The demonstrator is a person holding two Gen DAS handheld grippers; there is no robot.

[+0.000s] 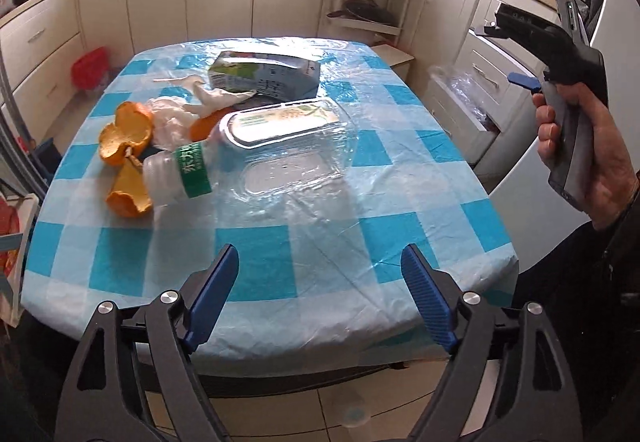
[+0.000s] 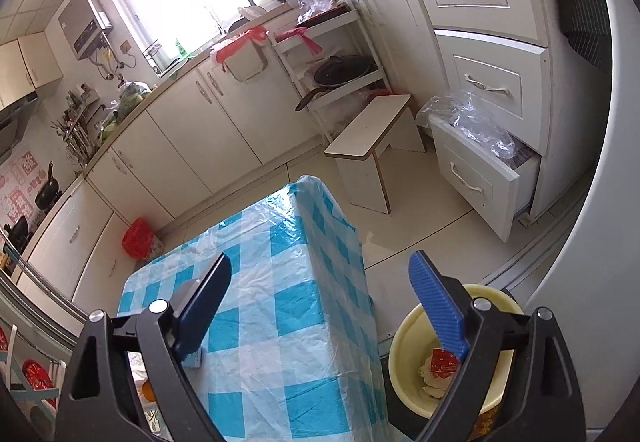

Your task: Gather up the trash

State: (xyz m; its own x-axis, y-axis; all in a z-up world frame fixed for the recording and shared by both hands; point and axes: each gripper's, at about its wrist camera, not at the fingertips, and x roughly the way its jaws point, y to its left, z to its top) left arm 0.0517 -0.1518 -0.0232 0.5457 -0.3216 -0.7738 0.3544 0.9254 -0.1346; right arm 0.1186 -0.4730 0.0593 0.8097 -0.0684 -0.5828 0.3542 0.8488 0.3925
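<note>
trash sits in a cluster on the far left of the checked table (image 1: 360,202): a milk carton (image 1: 266,76), a clear clamshell tray (image 1: 280,122), a plastic bottle (image 1: 180,174), orange peels (image 1: 126,138) and a crumpled tissue (image 1: 208,94). the yellow bin (image 2: 404,358) stands on the floor beside the table, some scraps already inside. the left gripper (image 1: 320,298) hangs spread and empty at the near edge; the right gripper (image 2: 320,306), also spread, holds nothing. likely between pickups; next comes a reach to 1 item. the bin's contents are partly hidden.

Checked blue-and-white cloth on the desk (image 1: 360,178) ahead of the claw, white stool (image 2: 370,140) beyond, open drawer (image 2: 480,178) holding perhaps plastic wrap
</note>
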